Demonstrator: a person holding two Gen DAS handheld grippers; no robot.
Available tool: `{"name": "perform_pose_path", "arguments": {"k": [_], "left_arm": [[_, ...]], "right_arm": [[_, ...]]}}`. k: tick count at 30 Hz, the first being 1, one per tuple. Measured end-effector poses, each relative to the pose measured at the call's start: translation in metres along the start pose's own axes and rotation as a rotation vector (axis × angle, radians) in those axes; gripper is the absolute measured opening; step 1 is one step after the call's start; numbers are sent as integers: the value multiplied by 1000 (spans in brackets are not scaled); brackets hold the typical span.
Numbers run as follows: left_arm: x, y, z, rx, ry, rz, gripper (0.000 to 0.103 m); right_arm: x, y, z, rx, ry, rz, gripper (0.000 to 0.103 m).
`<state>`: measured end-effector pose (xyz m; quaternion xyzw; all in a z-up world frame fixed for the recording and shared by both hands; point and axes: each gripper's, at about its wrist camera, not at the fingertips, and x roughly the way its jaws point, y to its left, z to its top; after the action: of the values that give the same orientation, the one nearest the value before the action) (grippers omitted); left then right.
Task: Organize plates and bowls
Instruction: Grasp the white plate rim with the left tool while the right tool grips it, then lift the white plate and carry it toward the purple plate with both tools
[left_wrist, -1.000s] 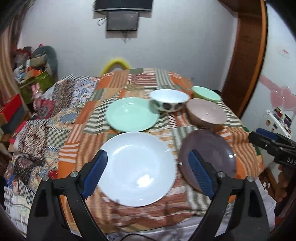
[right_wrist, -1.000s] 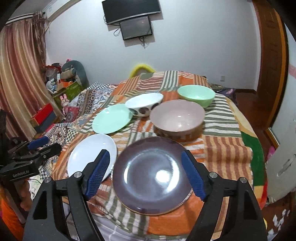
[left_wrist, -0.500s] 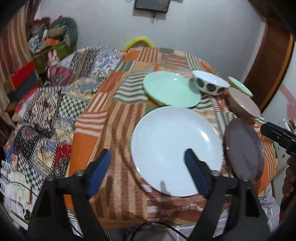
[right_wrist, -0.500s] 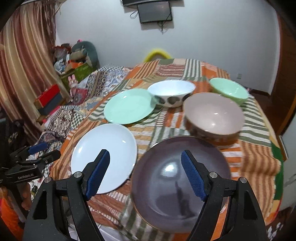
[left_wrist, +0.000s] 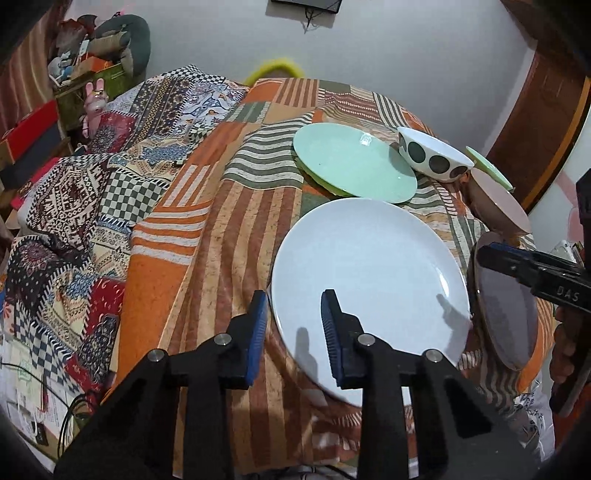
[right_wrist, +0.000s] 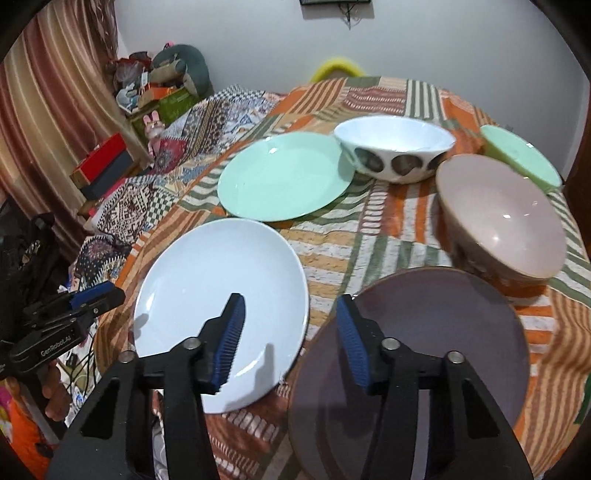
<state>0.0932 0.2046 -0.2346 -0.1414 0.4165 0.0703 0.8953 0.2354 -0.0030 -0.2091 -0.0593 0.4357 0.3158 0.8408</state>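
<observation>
A white plate (left_wrist: 369, 277) lies at the front of the cloth-covered table, and its near left rim sits between the closing jaws of my left gripper (left_wrist: 295, 325); the pads do not touch it. To its right lies a dark purple plate (right_wrist: 424, 350). My right gripper (right_wrist: 290, 339) is closing above the gap between the two plates: one pad over the white plate (right_wrist: 221, 288), the other over the purple plate's left rim, gripping nothing. Behind them are a mint plate (right_wrist: 284, 177), a spotted white bowl (right_wrist: 395, 147), a pinkish-brown bowl (right_wrist: 498, 218) and a mint bowl (right_wrist: 521, 155).
The table wears a striped patchwork cloth (left_wrist: 221, 240). A patterned quilt (left_wrist: 74, 206) slopes off to the left, with a red box (right_wrist: 99, 158) and clutter against the curtain. A yellow chair back (left_wrist: 277, 68) rises behind the table. A wooden door (left_wrist: 543, 122) stands at the right.
Both grippers have come down and closer to the front plates, and both jaws have narrowed. The left now straddles the white plate's left rim; the right has shifted left towards the purple plate's rim.
</observation>
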Motion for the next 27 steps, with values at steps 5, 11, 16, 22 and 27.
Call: {"name": "perform_pose_path", "arguments": {"k": [5,11,16,22,27], "left_arm": [[17,7,6,-21,11,-6,30],[36,17,6,-57,52,-43,30],[43,18,-1,-72,82,-71,30],[36,10,-16,-47,102,-96,30],[32,5,-25,-29,115,-94,29]], "right_arm": [[16,3,2,-16,34,2,39],[32,1,9,-28,68,-6,38],[41,-3,11,-19,92,2,35],[49,-6,10,-8,132,30,26],[51,-7,12,-19,153,36,26]]}}
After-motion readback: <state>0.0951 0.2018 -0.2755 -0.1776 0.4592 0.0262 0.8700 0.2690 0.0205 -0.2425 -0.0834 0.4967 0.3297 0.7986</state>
